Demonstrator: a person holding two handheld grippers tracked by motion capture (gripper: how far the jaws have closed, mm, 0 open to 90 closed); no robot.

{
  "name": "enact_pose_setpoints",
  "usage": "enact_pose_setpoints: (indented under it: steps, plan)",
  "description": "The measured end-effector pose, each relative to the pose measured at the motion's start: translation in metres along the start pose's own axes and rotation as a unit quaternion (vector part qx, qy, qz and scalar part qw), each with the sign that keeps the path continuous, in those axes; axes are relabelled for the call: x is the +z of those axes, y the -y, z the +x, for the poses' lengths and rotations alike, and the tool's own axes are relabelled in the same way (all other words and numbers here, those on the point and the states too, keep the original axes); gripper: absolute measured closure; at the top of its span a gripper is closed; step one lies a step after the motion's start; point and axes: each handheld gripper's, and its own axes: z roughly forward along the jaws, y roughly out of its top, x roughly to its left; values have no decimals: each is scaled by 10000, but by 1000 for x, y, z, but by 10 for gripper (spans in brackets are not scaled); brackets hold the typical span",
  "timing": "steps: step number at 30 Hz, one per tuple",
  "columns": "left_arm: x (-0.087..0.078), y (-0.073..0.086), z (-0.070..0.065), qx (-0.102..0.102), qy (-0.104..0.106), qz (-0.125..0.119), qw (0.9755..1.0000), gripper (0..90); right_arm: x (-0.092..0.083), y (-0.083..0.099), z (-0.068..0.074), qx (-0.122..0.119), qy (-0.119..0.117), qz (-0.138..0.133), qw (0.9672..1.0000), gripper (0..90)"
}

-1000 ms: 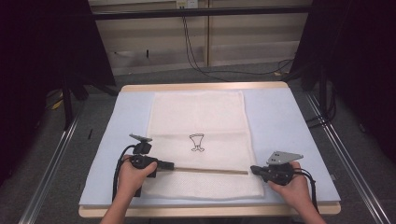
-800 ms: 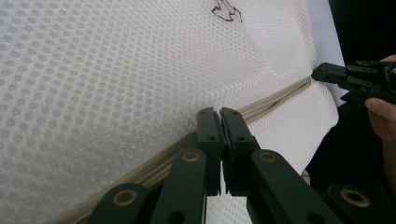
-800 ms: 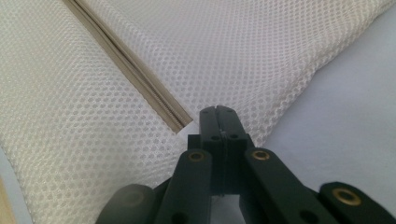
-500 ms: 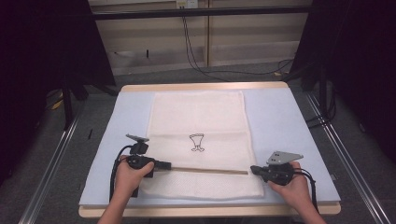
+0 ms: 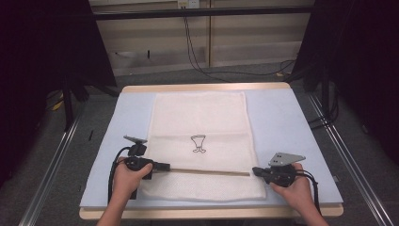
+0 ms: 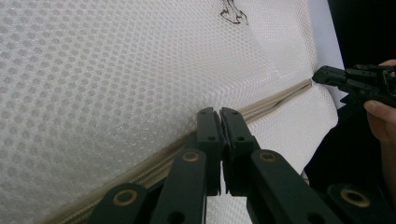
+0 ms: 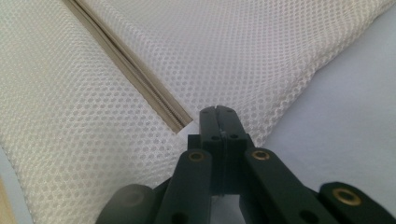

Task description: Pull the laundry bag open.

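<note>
A white mesh bag [image 5: 200, 117] lies flat on the pale blue mat [image 5: 282, 122], with a dark goblet-like emblem [image 5: 198, 143] at its middle. A beige zipper [image 5: 207, 172] runs across the bag near its front edge. My left gripper [image 5: 165, 166] points right, jaws shut, its tips on the zipper's left end. In the left gripper view that gripper [image 6: 219, 112] rests right on the zipper [image 6: 275, 100]; whether it pinches anything is hidden. My right gripper [image 5: 255, 170] points left, shut, tips on the mesh [image 7: 243, 51] just beside the zipper's right end [image 7: 180, 122].
The mat covers a wooden table [image 5: 207, 87]. Metal rails [image 5: 51, 169] run along both sides of the table, and cables [image 5: 197, 56] hang over the floor behind it. Bare mat lies left and right of the bag.
My left gripper has edged slightly to the left along the zipper line. The right gripper and the bag have not moved.
</note>
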Motion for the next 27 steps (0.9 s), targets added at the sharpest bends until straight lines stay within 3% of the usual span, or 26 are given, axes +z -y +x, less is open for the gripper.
enact_pose_setpoints:
  steps: [6, 23, 27]
  plan:
    - [-3, 0, 2, 49, -64, -40, 10000, 874, 0, 0, 0, 4, 5, 3, 10000, 900]
    - [-4, 1, 3, -19, 28, -14, 10000, 874, 0, 0, 0, -3, -10, -6, 10000, 900]
    - [-9, 2, 7, -23, -88, -34, 10000, 874, 0, 0, 1, -4, 7, -11, 10000, 900]
